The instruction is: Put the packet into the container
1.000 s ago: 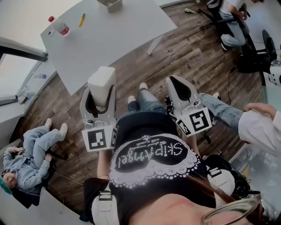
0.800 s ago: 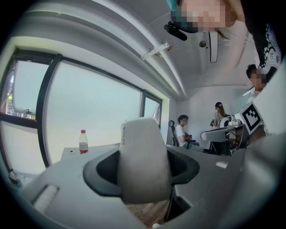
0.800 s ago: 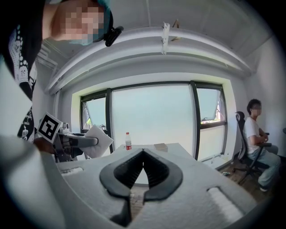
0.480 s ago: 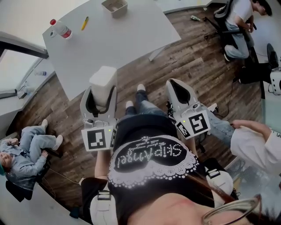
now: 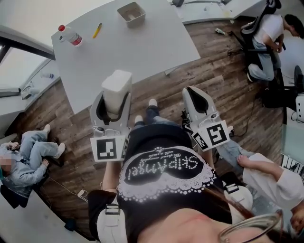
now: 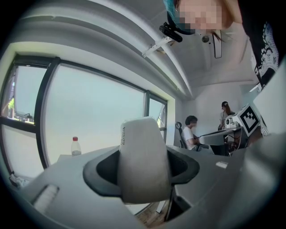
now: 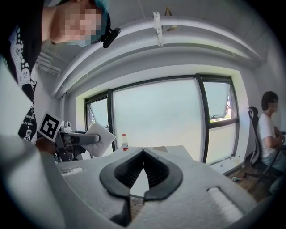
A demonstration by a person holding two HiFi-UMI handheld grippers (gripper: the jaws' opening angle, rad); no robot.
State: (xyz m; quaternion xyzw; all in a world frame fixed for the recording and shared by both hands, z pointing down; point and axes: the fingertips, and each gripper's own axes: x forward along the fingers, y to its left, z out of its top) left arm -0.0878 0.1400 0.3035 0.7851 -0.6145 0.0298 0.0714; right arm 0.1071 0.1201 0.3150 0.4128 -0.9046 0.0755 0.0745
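White table (image 5: pixel 142 52) ahead of left gripper (image 5: pixel 115 97). On its far-left corner: plastic bottle (image 5: pixel 69 35) with red cap, upright, and a yellow pen (image 5: pixel 97 30) near it. Wood floor (image 5: pixel 209 61) underneath. Seated person (image 5: pixel 28 156) well left of left gripper. Person on office chair (image 5: pixel 266 42) far ahead-right of right gripper (image 5: pixel 197 95). White sleeve (image 5: pixel 268 175) to its right. Big window (image 7: pixel 156 120) behind table.

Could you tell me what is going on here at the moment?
A person holds a gripper in each hand, just short of a white table. The left gripper is clamped on a white packet, held upright. The right gripper is shut with nothing in it. The container sits at the table's far side, so the packet is not yet in it.
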